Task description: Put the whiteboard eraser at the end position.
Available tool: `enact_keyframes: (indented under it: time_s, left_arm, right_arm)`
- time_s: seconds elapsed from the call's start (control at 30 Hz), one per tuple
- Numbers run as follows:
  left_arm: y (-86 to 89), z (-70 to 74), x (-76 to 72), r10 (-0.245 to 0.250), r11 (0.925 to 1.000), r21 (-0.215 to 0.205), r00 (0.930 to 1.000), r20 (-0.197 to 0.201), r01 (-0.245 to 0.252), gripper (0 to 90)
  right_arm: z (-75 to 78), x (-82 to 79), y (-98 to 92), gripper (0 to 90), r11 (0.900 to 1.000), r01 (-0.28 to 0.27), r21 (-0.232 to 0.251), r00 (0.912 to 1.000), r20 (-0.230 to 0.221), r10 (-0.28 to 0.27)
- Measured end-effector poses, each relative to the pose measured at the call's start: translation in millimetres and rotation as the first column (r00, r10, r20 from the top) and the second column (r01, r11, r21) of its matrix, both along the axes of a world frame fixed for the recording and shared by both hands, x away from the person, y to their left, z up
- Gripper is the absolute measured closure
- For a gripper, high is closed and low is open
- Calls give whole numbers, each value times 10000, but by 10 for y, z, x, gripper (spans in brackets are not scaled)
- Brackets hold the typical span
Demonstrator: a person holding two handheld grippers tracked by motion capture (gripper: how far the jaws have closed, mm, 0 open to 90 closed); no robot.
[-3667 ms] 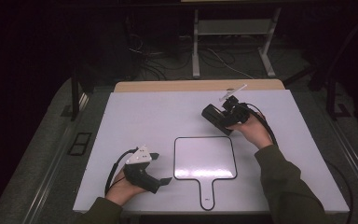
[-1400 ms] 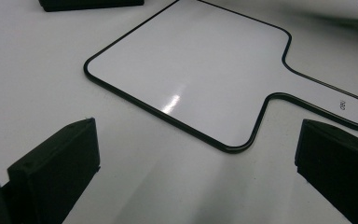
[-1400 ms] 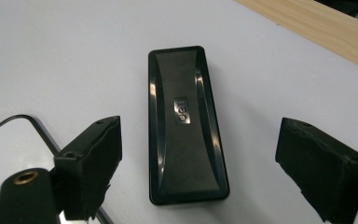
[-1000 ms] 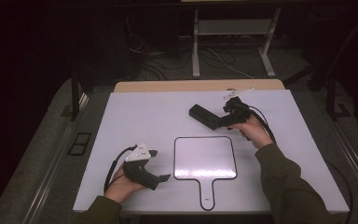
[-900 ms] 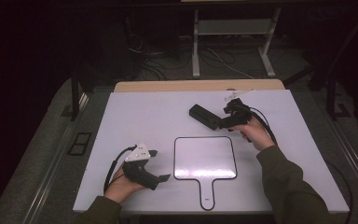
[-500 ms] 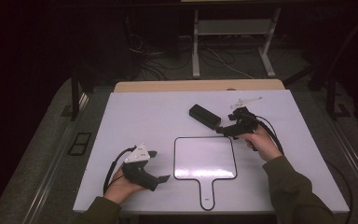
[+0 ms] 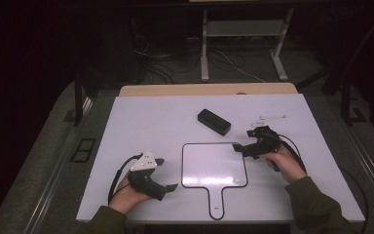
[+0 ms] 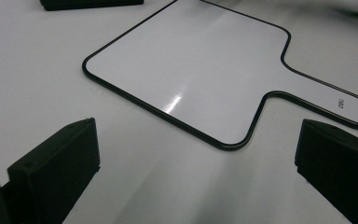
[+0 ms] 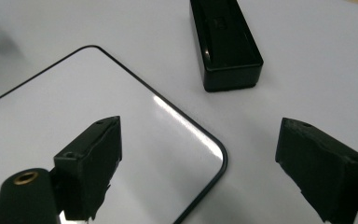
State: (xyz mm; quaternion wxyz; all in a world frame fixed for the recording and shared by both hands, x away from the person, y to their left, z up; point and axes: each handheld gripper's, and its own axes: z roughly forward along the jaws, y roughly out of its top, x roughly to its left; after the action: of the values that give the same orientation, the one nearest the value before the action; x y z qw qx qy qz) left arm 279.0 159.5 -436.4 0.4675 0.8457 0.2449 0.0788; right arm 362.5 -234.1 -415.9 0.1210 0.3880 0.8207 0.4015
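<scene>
A black rectangular block (image 7: 214,122) lies on the white table behind a paddle-shaped whiteboard (image 7: 214,165) with a black rim and a short handle toward me. My right gripper (image 7: 240,148) is open just off the board's far right corner, jaws pointing left, a gap away from the block. In the right gripper view that gripper (image 9: 200,154) frames the corner of the board (image 9: 74,107), with the block (image 9: 223,42) beyond. My left gripper (image 7: 167,174) rests open left of the board. In its own view the gripper (image 8: 196,154) faces the board (image 8: 191,70).
The white table (image 7: 141,126) has a wooden strip (image 7: 204,89) along its far edge. Behind it stand a metal frame's legs (image 7: 204,58) and loose cables on the dark floor. Cables trail from both grippers over the tabletop.
The right gripper, which held the black block up earlier, has left it on the table and drawn back toward me and to the right, jaws empty. The left gripper has stayed put.
</scene>
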Motion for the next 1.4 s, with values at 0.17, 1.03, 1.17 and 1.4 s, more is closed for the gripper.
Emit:
enact_keyframes:
  time_s: [0.17, 1.03, 1.17, 1.4]
  left_arm:
    - [-6, -1, -1, -25, 10000, 12, 10000, 13, 25, 0]
    - [-8, 5, -11, -45, 9999, 132, 10000, 36, 45, 0]
    - [-6, 3, -10, -48, 9998, 171, 10000, 28, 48, 0]
    - [-7, -1, -13, -40, 9998, 206, 10000, 28, 40, 0]
  right_arm:
    - [-11, -141, -78, 132, 10000, 41, 1, 10000, 69, -41]
    - [-205, -746, -411, 132, 9989, 414, 200, 9972, 608, -425]
    - [-234, -844, -427, 132, 9995, 300, 134, 9979, 563, -307]
    - [-238, -967, -483, 132, 9997, 254, -26, 9977, 635, -251]
